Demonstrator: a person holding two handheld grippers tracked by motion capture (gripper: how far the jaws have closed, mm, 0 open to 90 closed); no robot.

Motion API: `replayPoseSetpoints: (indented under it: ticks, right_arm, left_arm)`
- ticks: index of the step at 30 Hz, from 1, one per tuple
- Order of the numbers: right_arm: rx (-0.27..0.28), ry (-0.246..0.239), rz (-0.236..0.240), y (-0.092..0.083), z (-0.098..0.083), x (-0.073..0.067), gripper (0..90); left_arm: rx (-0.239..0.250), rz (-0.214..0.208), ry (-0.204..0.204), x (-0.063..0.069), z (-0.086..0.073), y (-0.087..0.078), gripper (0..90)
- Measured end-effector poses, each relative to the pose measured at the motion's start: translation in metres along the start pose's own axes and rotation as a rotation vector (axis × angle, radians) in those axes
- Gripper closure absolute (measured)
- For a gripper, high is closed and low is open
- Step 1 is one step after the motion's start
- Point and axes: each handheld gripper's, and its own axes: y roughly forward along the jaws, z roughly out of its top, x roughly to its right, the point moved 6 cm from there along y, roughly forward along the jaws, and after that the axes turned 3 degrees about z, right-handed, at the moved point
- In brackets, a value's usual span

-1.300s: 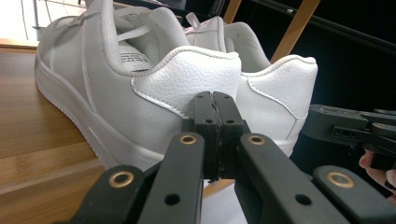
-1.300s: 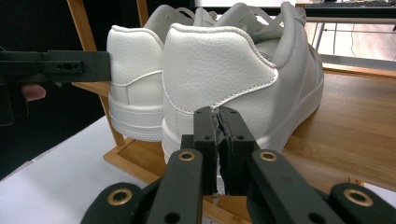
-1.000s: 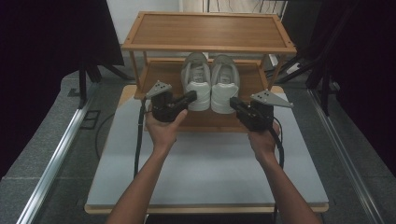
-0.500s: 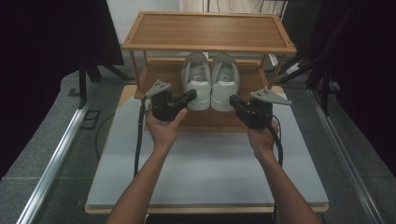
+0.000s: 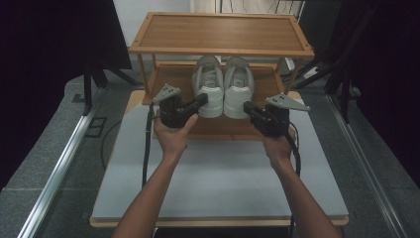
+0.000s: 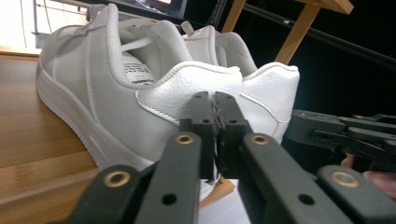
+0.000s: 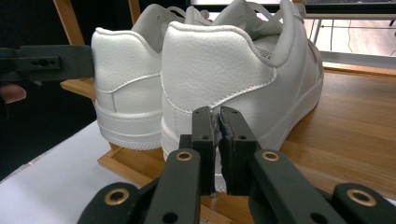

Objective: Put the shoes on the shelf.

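Where the lower shelf (image 5: 173,82) lies, two white sneakers (image 5: 223,87) — side by side.

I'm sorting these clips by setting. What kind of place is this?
Probably a lab or studio recording station, staged like a home entryway: a wooden shoe rack holding white sneakers stands on a white table, with dark curtains around.

White sneakers (image 5: 223,87) on wooden rack (image 5: 220,34), lower shelf.

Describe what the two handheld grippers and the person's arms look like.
Both the left gripper and right gripper are black, each with two flat jaws fixed by brass-coloured rivets, a grey three-cornered plate on top and a black cable trailing back. The forearms are bare, without sleeves or gloves.
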Motion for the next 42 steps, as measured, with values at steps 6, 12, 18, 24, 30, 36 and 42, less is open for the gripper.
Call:
replayPoseSetpoints:
  ticks: [6,12,18,24,30,36,42]
  right_arm:
    - [0.039,0.009,0.032,-0.01,0.005,0.002,79.1]
    - [0.05,0.021,0.059,-0.018,0.002,0.007,74.1]
    - [0.058,0.017,0.082,-0.03,-0.008,0.007,71.1]
    - [0.078,-0.003,0.086,-0.049,-0.018,0.007,69.1]
    - [0.076,-0.023,0.094,-0.069,-0.039,0.008,65.8]
    - [0.06,-0.011,0.1,-0.08,-0.068,0.014,62.3]
    - [0.034,0.019,0.086,-0.085,-0.098,0.027,60.6]
  left_arm:
    - [0.004,-0.015,0.0,0.0,0.003,-0.009,69.8]
    - [0.002,-0.049,-0.01,0.004,-0.002,-0.021,62.2]
    - [-0.005,-0.054,-0.01,0.003,-0.009,-0.033,57.7]
    - [-0.004,-0.049,-0.014,-0.003,-0.021,-0.05,55.2]
    - [-0.015,-0.048,-0.019,-0.01,-0.044,-0.065,53.4]
    - [-0.054,-0.04,-0.028,-0.017,-0.077,-0.077,52.3]
    - [-0.108,-0.019,-0.016,-0.027,-0.106,-0.087,51.2]
